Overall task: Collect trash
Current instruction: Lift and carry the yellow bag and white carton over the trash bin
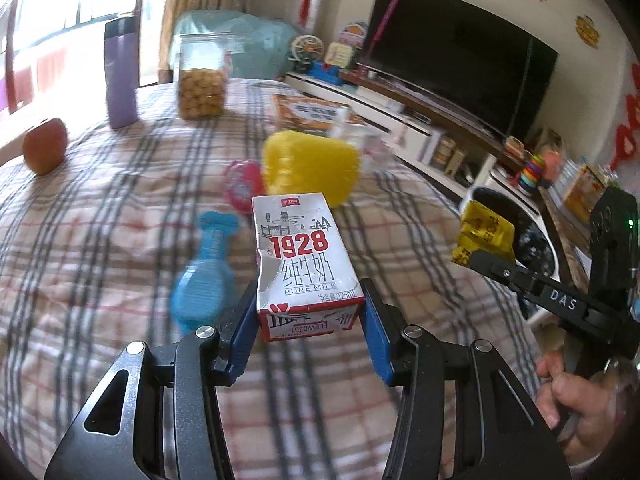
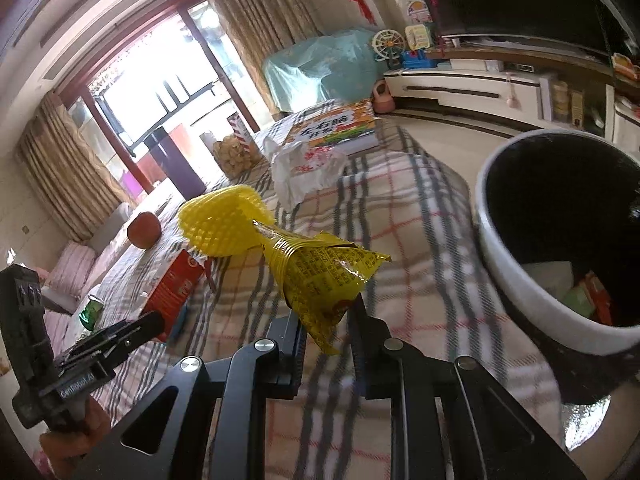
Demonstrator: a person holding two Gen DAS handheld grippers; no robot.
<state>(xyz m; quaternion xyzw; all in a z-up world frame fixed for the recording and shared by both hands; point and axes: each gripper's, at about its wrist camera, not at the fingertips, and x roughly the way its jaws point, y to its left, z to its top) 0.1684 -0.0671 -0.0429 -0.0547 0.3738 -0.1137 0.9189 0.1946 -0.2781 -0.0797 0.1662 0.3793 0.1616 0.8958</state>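
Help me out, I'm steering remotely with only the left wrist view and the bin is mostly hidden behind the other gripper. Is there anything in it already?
Observer: Yes. The right wrist view looks into the bin; a white piece and some orange and green packaging lie at the bottom.
Operator: Does the right gripper have a firm hold on its yellow wrapper?
Observer: The right gripper is shut on the yellow wrapper, pinching its lower end; the rest sticks up free.
Operator: Any trash left that I can't see well?
Observer: A crumpled white plastic bag lies in front of the picture book, clear in the right view.
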